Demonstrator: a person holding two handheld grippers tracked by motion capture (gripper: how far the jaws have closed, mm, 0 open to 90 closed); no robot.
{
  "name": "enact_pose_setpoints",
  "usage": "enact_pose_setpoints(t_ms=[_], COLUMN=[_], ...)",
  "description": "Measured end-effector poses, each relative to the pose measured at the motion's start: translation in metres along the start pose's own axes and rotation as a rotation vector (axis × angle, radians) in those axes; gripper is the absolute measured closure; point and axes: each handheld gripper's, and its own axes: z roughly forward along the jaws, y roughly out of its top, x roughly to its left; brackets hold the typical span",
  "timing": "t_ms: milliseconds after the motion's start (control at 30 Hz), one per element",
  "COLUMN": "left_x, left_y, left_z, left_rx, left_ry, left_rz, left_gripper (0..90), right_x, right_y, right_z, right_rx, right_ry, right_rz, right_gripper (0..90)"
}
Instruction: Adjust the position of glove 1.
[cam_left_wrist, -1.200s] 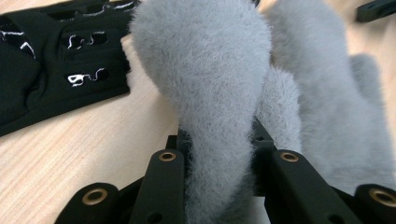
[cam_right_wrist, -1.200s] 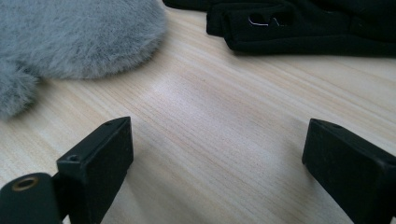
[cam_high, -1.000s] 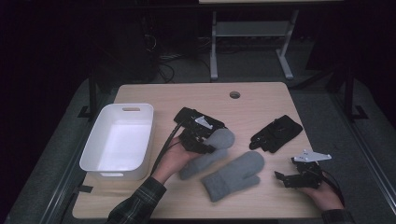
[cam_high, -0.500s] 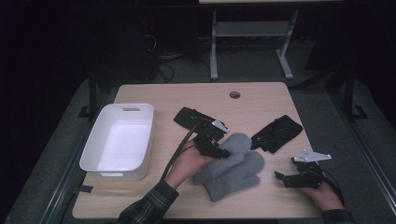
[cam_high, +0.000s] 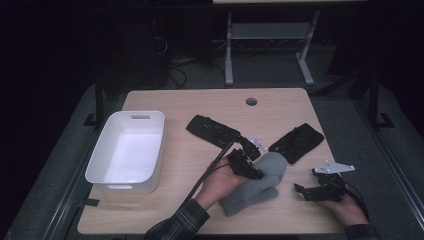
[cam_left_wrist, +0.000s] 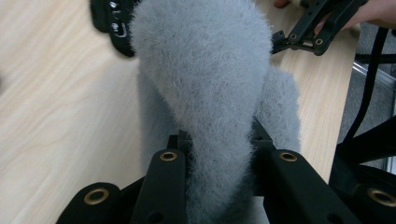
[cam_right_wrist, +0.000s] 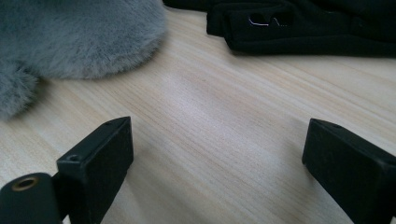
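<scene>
My left gripper (cam_high: 256, 171) is shut on a fuzzy grey mitten (cam_high: 273, 164), pinching it near one end; its jaws squeeze the fur in the left gripper view (cam_left_wrist: 216, 144). The held mitten (cam_left_wrist: 205, 70) lies over a second grey mitten (cam_high: 245, 199) on the wooden table (cam_high: 170, 210). To the right, near the front edge, my right gripper (cam_high: 300, 189) rests open and low over bare wood (cam_right_wrist: 217, 154). Ahead of it are the grey mitten's edge (cam_right_wrist: 79, 37) and a black glove (cam_right_wrist: 303, 28).
A white bin (cam_high: 100, 157) stands at the table's left. One black glove (cam_high: 212, 130) lies at mid table, another (cam_high: 296, 142) toward the right. A round hole (cam_high: 251, 101) is near the far edge. A cable trails from each gripper.
My left gripper has carried the grey mitten to the right and laid it over the second mitten. The right gripper has stayed where it was.
</scene>
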Motion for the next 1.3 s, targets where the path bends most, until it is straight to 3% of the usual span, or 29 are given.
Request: enact_pose_setpoints(t_ms=[267,433,533,733,1000,1200,1300], left_x=[0.006,0.006,0.008,0.02,0.041,0.041,0.037], left_y=[-0.004,-0.004,-0.004,-0.01,-0.044,-0.072,-0.079], left_z=[0.026,0.027,0.02,-0.012,-0.048,-0.057,-0.054], left_rx=[0.039,0.028,0.003,-0.064,-0.07,-0.084,-0.092], left_ry=[0.007,0.012,0.007,0.018,0.051,0.029,-0.001], left_rz=[-0.008,0.014,0.024,0.031,0.019,0.007,0.042], left_gripper=[69.8,52.7,43.4,39.8,40.7,38.4,32.1], right_x=[0.0,0.0,0.0,0.0,0.0,0.0,0.0], right_y=[0.0,0.0,0.0,0.0,0.0,0.0,0.0], right_z=[0.0,0.0,0.0,0.0,0.0,0.0,0.0], right_rx=[0.0,0.001,0.0,0.0,0.001,0.001,0.001], right_ry=[0.002,0.003,0.002,0.002,0.002,0.002,0.001], right_rz=[0.0,0.0,-0.001,0.0,0.0,0.001,0.001], right_gripper=[8.6,8.6,8.6,8.6,8.6,8.6,8.6])
